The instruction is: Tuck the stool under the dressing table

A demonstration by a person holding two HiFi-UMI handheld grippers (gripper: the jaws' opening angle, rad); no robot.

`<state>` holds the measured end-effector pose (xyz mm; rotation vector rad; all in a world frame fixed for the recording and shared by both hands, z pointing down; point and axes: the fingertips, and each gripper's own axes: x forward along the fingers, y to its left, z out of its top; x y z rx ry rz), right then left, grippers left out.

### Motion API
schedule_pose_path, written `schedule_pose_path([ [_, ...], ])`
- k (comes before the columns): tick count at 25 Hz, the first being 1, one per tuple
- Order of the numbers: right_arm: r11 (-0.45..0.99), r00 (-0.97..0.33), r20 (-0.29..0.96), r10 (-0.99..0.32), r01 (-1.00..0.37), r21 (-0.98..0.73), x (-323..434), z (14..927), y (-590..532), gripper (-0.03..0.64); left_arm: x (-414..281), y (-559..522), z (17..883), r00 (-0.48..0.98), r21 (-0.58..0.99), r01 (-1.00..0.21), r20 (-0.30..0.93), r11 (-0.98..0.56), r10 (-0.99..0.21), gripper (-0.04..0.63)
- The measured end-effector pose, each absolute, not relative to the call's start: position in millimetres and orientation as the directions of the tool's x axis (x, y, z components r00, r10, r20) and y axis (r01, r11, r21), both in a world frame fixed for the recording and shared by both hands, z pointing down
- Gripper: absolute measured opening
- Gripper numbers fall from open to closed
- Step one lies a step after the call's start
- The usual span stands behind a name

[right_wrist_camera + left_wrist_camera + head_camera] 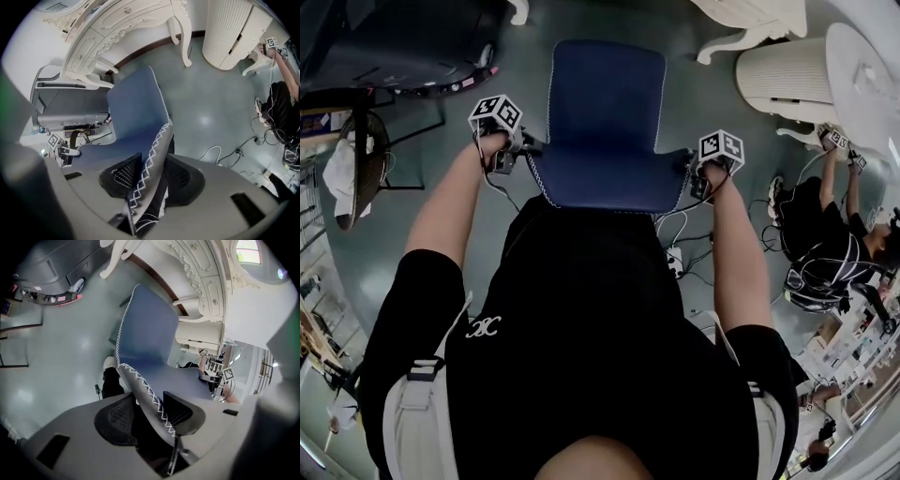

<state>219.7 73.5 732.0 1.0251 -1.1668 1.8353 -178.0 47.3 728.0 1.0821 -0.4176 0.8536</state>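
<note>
The blue stool (605, 122) with white stitched edges stands on the grey floor in front of me, below the ornate white dressing table (741, 19). My left gripper (517, 159) is at the seat's near left corner. In the left gripper view the stitched edge (145, 399) runs between the pads of the left gripper (150, 416), which are shut on it. My right gripper (694, 178) is at the near right corner. There the right gripper (152, 178) is likewise shut on the stool (133, 112), one pad above the seat and one below. The dressing table (117, 28) rises just beyond.
A white ribbed cabinet (783, 80) stands right of the stool. Another person (825, 234) crouches at the far right with grippers. Cables (680, 253) lie on the floor by my right arm. A dark grey machine (394, 47) and a black wire chair (366, 150) are on the left.
</note>
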Motion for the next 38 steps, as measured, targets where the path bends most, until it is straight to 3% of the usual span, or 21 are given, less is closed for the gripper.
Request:
schedule_pose_path([
  [17,-0.292,-0.443,0.876,0.193,-0.878,-0.379,218.2,735.4,75.0,0.112,-172.1,49.2,729.8,0.622,0.614,-0.77,0.658,0.176,0.424,0.173],
  [28,-0.182,-0.4,0.908,0.126,-0.909,-0.376,217.2,732.4,71.3,0.114,-168.5,41.4,722.2,0.634,0.663,-0.747,0.685,0.054,0.36,0.163],
  [38,-0.169,-0.433,0.901,0.018,-0.89,-0.424,219.8,714.1,43.8,0.118,-162.3,13.3,703.7,0.668,0.69,-0.723,0.691,0.022,0.274,0.167],
])
